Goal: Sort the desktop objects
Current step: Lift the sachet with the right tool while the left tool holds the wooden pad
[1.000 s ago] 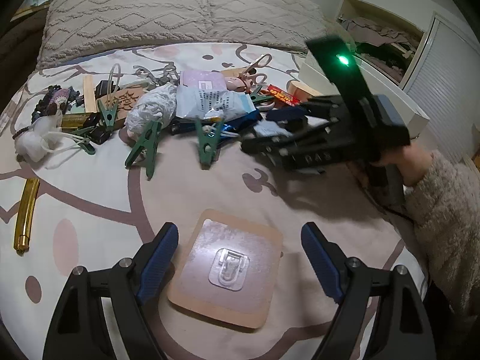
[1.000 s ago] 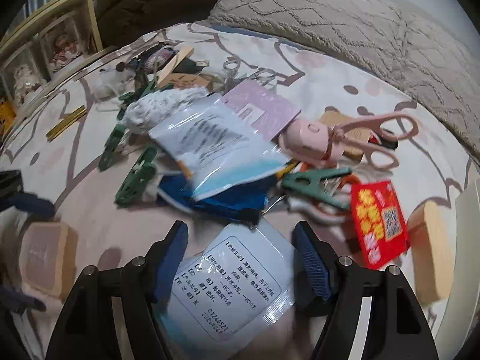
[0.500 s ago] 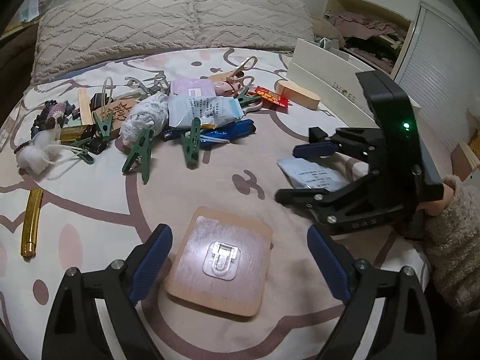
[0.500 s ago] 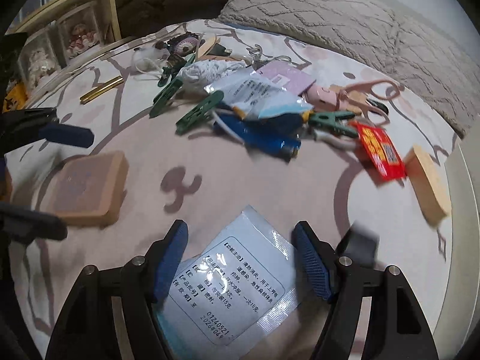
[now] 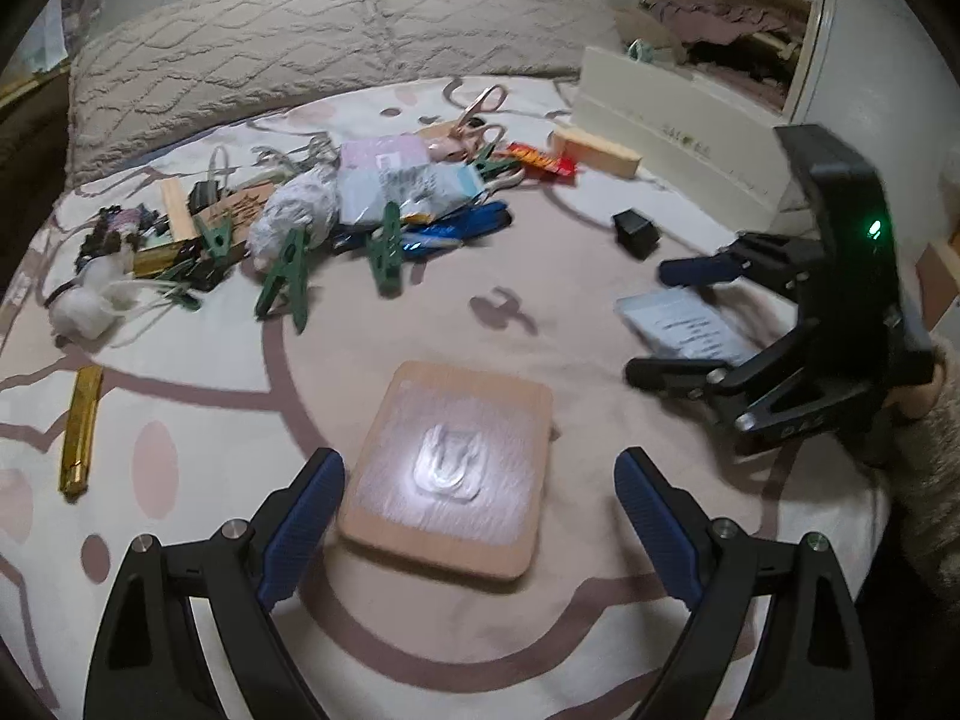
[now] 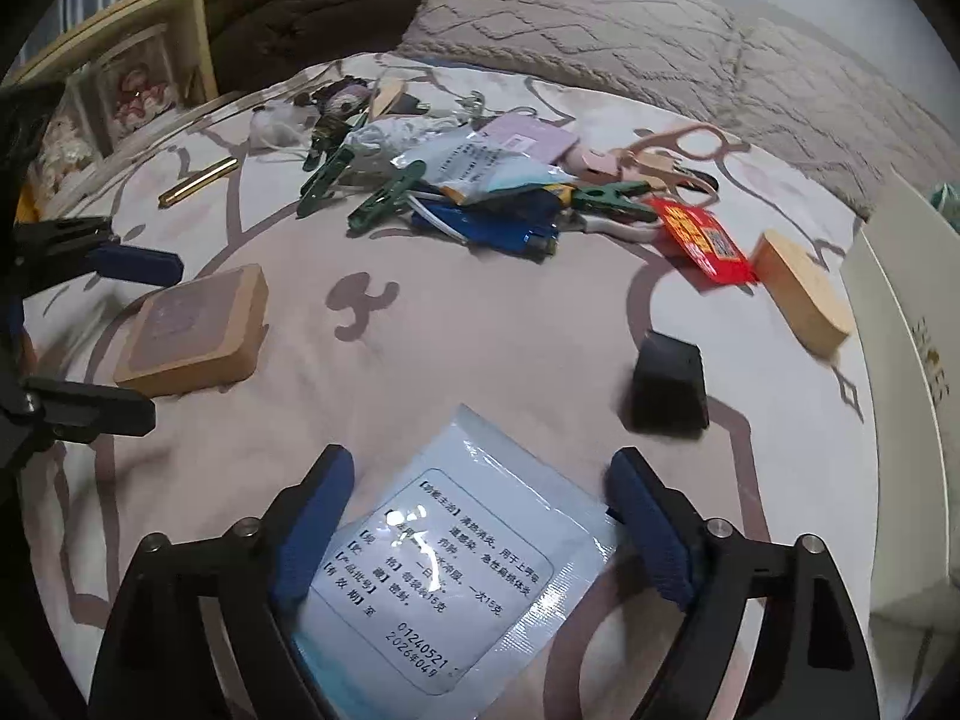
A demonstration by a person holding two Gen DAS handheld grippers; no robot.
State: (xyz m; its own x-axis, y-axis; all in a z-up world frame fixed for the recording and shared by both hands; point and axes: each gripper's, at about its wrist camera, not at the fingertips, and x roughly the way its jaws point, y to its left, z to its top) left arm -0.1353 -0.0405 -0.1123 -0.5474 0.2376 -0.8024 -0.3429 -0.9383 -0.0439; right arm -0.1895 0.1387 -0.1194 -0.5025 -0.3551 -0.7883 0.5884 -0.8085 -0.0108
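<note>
1. Left tongs (image 5: 480,510): jaws wide apart, holding nothing; a wooden block with a clear hook (image 5: 447,474) lies on the bed (image 5: 540,648) between them, untouched.
2. Right tongs (image 6: 480,516): jaws have just been opening, now wide; a printed sachet (image 6: 450,576) lies flat between them, released.
3. Pile of clips, scissors and packets (image 5: 360,210): far side of bed, blurred, items overlapping.
4. Small black box (image 6: 666,384): right of sachet, blurred.
5. Both tongs tilt steeply down; a fuzzy sleeve (image 5: 930,468) is cut off at right.
</note>
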